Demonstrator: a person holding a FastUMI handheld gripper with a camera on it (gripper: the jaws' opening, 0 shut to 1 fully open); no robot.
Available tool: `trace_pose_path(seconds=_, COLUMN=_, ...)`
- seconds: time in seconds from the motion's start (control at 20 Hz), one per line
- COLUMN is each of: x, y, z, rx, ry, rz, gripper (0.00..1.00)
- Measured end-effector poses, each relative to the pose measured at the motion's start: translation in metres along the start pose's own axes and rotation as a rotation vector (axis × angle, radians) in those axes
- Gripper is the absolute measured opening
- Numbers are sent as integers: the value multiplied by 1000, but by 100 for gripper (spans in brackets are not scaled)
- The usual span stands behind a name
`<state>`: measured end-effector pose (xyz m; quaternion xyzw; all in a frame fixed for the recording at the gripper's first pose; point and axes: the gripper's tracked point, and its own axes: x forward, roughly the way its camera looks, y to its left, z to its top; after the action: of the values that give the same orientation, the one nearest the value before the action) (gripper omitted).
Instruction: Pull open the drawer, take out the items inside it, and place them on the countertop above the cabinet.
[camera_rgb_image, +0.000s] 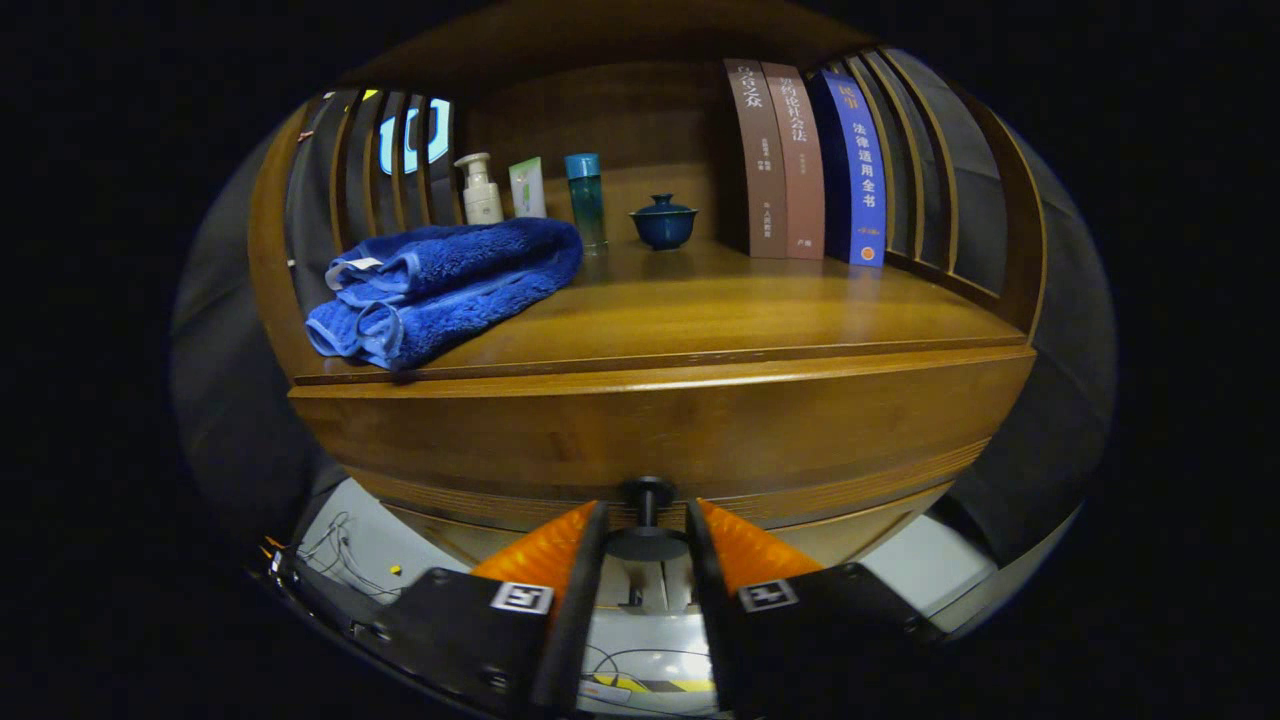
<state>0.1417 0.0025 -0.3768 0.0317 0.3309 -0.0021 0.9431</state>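
- Drawer (660, 440): sitting under the countertop (720, 310), its knob (647, 520) lying between the fingers.
- Gripper (647, 545): fingers flanking the knob's disc closely; whether they are pressing on it cannot be told.
- Towel (450, 285), books (805, 160), lidded cup (663, 222): resting on the countertop.

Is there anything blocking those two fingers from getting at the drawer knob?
Nothing visible does. The dark knob on the drawer front sits right between the gripper fingers, which flank it closely; whether they press on it is unclear.

Glossy wood countertop (720, 300); plush cloth towel (450, 285).
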Motion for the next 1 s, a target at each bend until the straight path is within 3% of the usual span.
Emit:
trace_pose_path(seconds=0.1, x=2, y=0, z=0, rx=-13, ry=1, rz=-4, gripper=44)
trace_pose_path(seconds=0.15, x=-3, y=0, z=2, rx=-3, ry=-6, rz=-4, gripper=44)
trace_pose_path(seconds=0.2, x=2, y=1, z=-1, rx=-5, ry=-7, rz=-2, gripper=34)
trace_pose_path(seconds=0.45, x=-8, y=1, z=-6, rx=-30, ry=10, rz=-15, gripper=34)
trace_pose_path(seconds=1.0, x=-98, y=-1, z=-56, rx=-23, ry=39, rz=-18, gripper=34)
